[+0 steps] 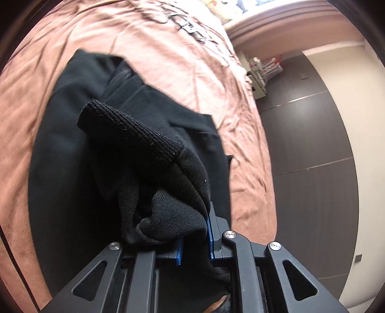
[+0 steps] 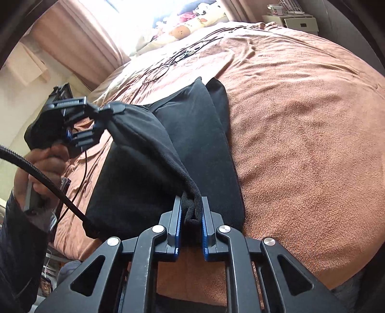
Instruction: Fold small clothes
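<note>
Covering the bed, a brown blanket [image 2: 300, 125] carries the black garment [image 2: 197, 144], spread flat. Each claw is clamped on its ribbed hem: right gripper [image 2: 191, 214] at one end, left gripper [image 1: 195, 231] at the other, raised.

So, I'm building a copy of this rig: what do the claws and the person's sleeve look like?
Both claws, right and left, are black linkage frames with silver pivot bolts and blue finger pads. A black braided cable trails from the left one. The sleeve is dark.

Daylight from the window [image 2: 134, 21] blows out its surroundings; fisheye edges warp and darken.
</note>
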Demonstrator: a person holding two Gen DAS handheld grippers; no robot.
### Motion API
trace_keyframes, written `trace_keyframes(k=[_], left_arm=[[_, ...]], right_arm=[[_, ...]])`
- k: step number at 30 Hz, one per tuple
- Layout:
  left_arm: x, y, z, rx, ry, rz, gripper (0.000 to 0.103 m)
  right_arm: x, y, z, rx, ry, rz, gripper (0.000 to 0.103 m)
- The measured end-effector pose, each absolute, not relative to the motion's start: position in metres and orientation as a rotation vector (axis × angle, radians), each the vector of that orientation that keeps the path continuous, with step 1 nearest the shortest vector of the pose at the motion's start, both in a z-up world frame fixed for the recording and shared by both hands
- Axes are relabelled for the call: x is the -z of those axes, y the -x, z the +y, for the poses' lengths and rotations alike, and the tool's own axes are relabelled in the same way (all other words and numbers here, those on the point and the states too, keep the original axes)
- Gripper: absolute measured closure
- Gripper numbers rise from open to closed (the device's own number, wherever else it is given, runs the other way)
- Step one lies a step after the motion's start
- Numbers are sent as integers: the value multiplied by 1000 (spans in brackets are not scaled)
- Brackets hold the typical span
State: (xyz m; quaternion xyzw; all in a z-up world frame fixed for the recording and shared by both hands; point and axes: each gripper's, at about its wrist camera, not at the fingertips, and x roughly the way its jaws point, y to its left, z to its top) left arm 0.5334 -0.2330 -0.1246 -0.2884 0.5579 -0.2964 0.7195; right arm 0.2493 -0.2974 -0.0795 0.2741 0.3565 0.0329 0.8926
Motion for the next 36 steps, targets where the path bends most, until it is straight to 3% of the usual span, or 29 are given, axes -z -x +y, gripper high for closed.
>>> trace_keyframes(k=[10,24,26,28,29,30,36], left_arm=[[99,-557,-287,718,536,1208,89],[139,-586,-332,771,533,1256,85],[143,-590,-335,820,576,1248,76],[142,-592,-331,840,619,1237,37],[139,-592,-326,832,630,1215,31],[136,-592,-320,818,629,1191,28],[124,-593,-284,750,565,1181,27]], right_arm=[[94,-251,-309,-58,-648,736,94],[112,-257,-315,-58,-696,729,94],[112,-257,-316,-62,-698,728,94],[112,-257,-316,-62,-697,726,94],[112,-256,-316,-61,-699,724,94],[112,-256,-317,-60,-703,721,94],[109,-246,-321,-46,-721,700,94]])
